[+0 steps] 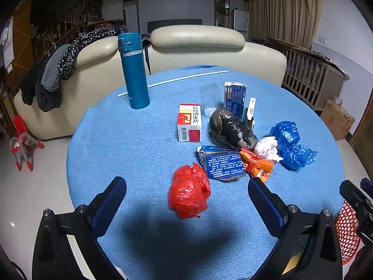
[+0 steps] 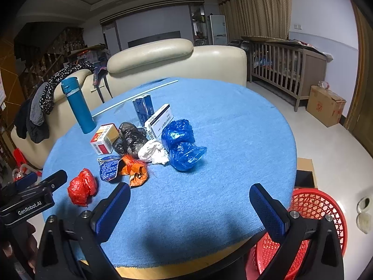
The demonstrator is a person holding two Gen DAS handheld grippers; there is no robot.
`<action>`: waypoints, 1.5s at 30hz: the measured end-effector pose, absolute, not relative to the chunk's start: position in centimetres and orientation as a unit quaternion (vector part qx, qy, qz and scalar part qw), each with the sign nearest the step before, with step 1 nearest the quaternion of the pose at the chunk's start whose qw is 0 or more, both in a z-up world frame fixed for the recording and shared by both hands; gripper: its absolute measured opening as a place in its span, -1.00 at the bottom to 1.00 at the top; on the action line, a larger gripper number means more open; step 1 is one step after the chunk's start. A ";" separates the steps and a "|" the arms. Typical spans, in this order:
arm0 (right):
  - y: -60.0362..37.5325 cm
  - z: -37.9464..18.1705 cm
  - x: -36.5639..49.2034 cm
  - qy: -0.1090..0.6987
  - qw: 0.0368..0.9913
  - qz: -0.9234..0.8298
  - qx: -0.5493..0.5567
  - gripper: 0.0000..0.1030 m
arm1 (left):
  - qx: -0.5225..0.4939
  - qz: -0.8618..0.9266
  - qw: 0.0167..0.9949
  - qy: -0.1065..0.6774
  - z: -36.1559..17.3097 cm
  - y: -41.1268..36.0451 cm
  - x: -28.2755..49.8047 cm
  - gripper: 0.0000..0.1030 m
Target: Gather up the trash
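Your left gripper (image 1: 186,190) was spread wide open, holding nothing, hovering over the blue table (image 1: 116,140) with the red crumpled bag (image 1: 189,191) lying right between its fingers. Just past it sat the rest of the trash: medicine box (image 1: 189,122), black bag (image 1: 229,127), white wad (image 1: 267,148), blue bag (image 1: 290,144). Your right gripper (image 2: 190,198) was open and empty too, red basket (image 2: 319,212) on the floor near right.

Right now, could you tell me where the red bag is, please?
The red bag lies on the blue tablecloth, nearest the left gripper, just left of the blue packet; in the right wrist view it sits far left.
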State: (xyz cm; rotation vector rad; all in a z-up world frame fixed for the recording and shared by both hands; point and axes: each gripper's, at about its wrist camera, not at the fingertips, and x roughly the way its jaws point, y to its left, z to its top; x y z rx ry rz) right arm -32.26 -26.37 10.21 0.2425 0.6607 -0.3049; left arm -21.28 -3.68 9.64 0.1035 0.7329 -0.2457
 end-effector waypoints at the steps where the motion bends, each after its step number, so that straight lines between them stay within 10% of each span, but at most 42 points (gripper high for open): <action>1: -26.4 10.2 -32.2 0.323 0.927 -0.150 0.118 1.00 | 0.051 -0.120 0.925 0.357 9.6 -3.7 -21.3 1.00; 31: -28.3 6.5 -27.6 0.383 0.908 -0.119 0.122 1.00 | 0.039 -0.108 0.892 0.437 3.5 -3.9 -15.0 1.00; 34: -29.1 7.0 -27.0 0.377 0.910 -0.123 0.124 1.00 | 0.018 -0.136 0.876 0.463 2.1 -3.4 -14.2 -0.09; 45: -32.3 8.2 -19.8 0.377 0.909 -0.123 0.127 1.00 | 0.022 -0.141 0.881 0.451 1.9 -2.2 -14.5 -0.08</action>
